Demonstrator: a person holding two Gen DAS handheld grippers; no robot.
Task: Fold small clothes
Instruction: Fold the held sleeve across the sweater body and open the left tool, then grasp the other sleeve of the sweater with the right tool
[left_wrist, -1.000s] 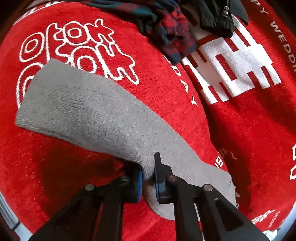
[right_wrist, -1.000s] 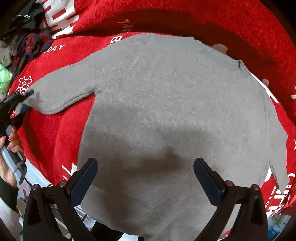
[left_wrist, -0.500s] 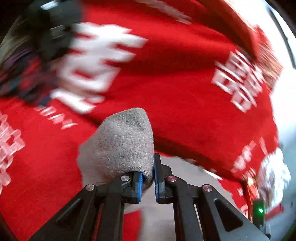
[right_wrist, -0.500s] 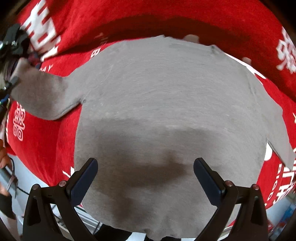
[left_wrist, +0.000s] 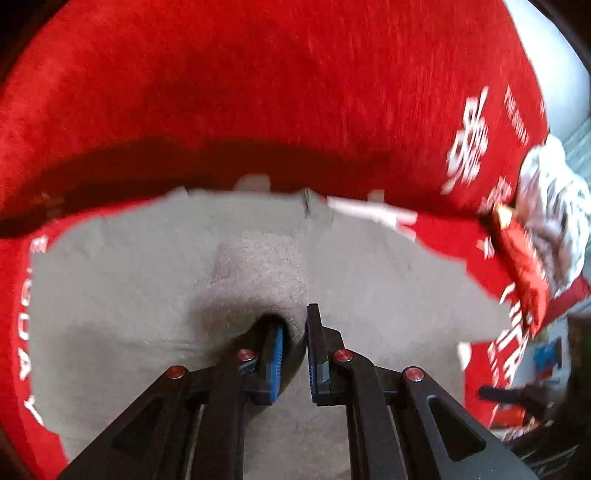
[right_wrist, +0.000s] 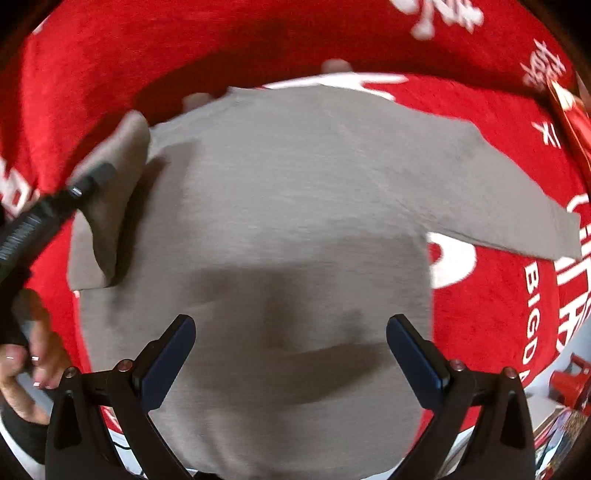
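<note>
while the left gripper (left_wrist: 294, 345) hung over the sweater (right_wrist: 295, 229), its jaws were pressed together on the cuff end of one sleeve (left_wrist: 258, 273), the grey knit bunched up between the blue pads (left_wrist: 277, 349). the pinch sat at the sleeve's end, probably so the whole sleeve would trail behind it and lie across the body for a fold. in the right wrist view that sleeve (right_wrist: 110, 192) stood lifted and doubled over at the sweater's left shoulder, with the black gripper (right_wrist: 79, 186) at its tip and a hand (right_wrist: 31, 354) lower down, near the front edge of the blanket (right_wrist: 147, 44).

the sweater lay flat, spread wide on the red blanket with white lettering, its hem toward the front edge and its neck toward the back, where the blanket rose in a dark fold. the other sleeve (right_wrist: 517, 206) lay stretched out toward the blanket's right edge, untouched and still to be folded in.

the right gripper (right_wrist: 290, 354) pointed down over the lower middle of the sweater, jaws spread wide with nothing between them, not touching the cloth as far as could be told. it seemed placed there to pin the body down or to be ready for the far sleeve.

both views were smeared with motion blur. at the blanket's right edge a pale crumpled cloth (left_wrist: 554, 221) showed, too blurred to name.
</note>
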